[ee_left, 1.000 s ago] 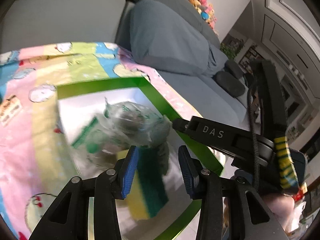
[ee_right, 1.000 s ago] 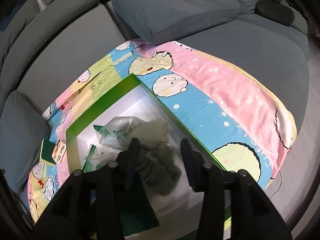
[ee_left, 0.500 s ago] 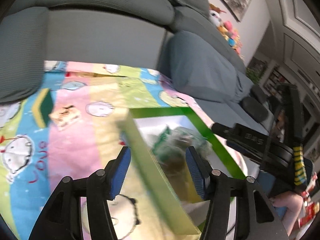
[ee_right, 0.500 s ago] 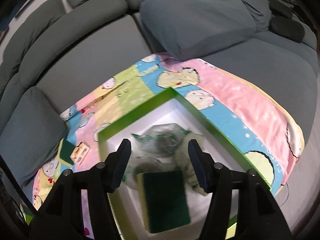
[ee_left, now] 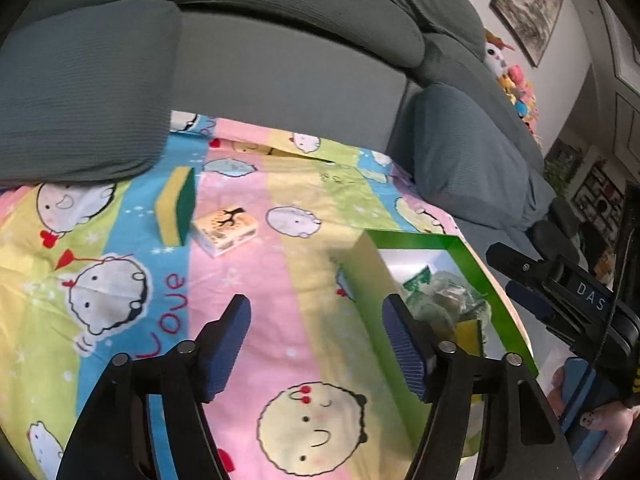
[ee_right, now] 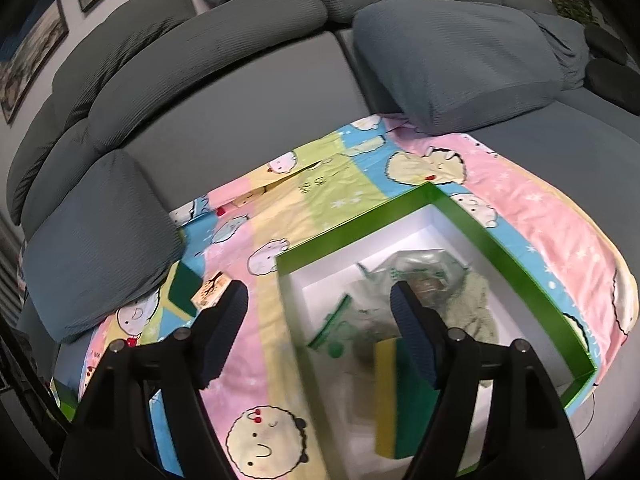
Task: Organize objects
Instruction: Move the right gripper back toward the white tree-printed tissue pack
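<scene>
You are facing a grey sofa [ee_right: 248, 92] with thick back cushions [ee_left: 280, 4] and a loose pillow [ee_right: 452, 64]. Framed pictures [ee_left: 524, 4] hang on the pale wall [ee_left: 576, 60], stuffed toys [ee_left: 516, 84] sit below them, and shelves [ee_left: 600, 196] stand further off.

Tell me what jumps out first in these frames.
The cartoon-print blanket spread over the grey sofa, loud against it. On it sits a green-rimmed box holding a sponge, plastic bags and a cloth; a second sponge and a small carton lie outside, near the cushion.
</scene>
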`<action>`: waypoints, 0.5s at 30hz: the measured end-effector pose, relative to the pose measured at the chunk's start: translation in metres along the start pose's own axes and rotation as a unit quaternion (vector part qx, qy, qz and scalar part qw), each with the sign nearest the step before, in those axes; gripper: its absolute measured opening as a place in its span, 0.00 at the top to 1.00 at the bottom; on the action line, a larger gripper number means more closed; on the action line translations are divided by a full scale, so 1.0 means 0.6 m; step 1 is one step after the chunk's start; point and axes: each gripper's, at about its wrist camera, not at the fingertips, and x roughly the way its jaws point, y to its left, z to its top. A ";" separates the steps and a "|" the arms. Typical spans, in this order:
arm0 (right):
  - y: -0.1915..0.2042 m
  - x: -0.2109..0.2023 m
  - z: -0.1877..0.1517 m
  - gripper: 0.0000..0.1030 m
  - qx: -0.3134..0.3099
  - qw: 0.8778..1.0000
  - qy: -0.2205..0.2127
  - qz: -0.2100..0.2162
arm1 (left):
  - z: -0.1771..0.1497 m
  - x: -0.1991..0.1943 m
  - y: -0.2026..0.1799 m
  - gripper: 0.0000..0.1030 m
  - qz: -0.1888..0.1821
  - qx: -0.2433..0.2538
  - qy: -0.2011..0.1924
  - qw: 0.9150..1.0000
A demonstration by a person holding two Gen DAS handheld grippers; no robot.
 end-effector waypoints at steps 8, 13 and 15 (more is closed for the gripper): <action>0.054 0.013 -0.011 0.21 -0.036 0.999 0.004 0.009 | 0.004 -0.014 0.056 0.23 0.021 -0.034 -0.004 0.999; 0.085 0.031 -0.023 0.18 -0.045 0.999 0.013 0.021 | 0.003 -0.008 0.086 0.23 0.045 -0.048 0.009 0.998; 0.101 0.035 -0.027 0.16 -0.060 0.998 0.003 0.021 | 0.003 -0.008 0.096 0.23 0.050 -0.048 0.011 0.997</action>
